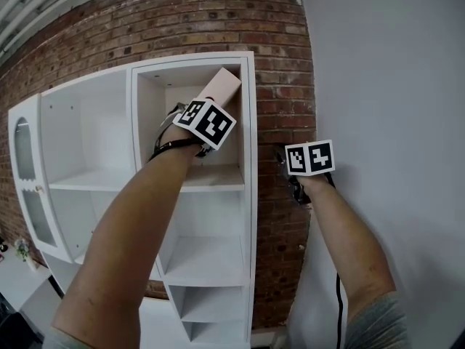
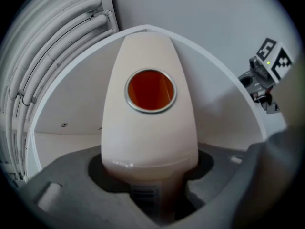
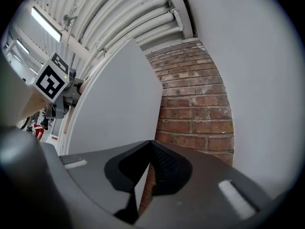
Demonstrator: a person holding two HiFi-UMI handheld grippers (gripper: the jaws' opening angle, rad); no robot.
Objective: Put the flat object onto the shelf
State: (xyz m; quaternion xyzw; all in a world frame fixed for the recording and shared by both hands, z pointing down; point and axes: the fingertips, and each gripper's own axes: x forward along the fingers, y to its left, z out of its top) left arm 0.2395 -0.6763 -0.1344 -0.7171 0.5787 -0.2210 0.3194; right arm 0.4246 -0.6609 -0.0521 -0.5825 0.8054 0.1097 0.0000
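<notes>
Brick wall [image 1: 283, 86] behind, white shelf [image 1: 251, 195] ahead: left gripper [image 2: 150, 187] clamped its fingers on the pink flat board [image 2: 150, 137], tilted to enter the top bay; right gripper [image 3: 150, 149] idled, fingers together, empty.

The pale pink flat object [image 2: 148, 142], with a metal-rimmed round hole, pokes tilted into the top compartment of the white shelf [image 1: 251, 122].

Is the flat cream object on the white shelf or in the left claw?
In the claw: left claw clamps the flat cream object, not set down.
</notes>
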